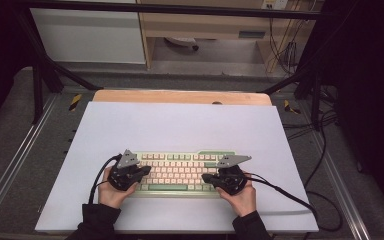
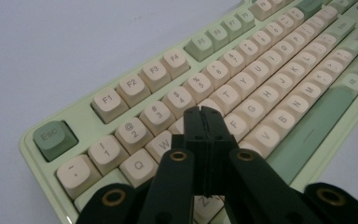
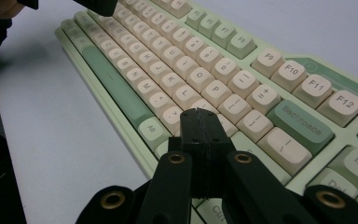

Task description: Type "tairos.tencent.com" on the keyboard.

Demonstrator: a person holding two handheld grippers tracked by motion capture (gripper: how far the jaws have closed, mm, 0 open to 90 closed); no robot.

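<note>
A pale green keyboard (image 1: 180,172) with cream keys lies on the white mat (image 1: 180,125), near its front edge. My left gripper (image 1: 142,172) is shut, with nothing between its jaws, and hovers over the keyboard's left end. In the left gripper view its tips (image 2: 205,114) sit above the keys near E and D, on the keyboard (image 2: 261,84). My right gripper (image 1: 207,177) is shut and empty too, over the right end. In the right gripper view its tips (image 3: 200,116) hang above the keys left of Backspace on the keyboard (image 3: 177,60), and the left gripper (image 3: 98,5) shows at the top.
The mat covers a wooden table (image 1: 180,96) inside a black metal frame (image 1: 40,65). Cables (image 1: 290,197) trail from both grippers across the mat. Cabinets (image 1: 87,35) and more cables stand beyond the far edge.
</note>
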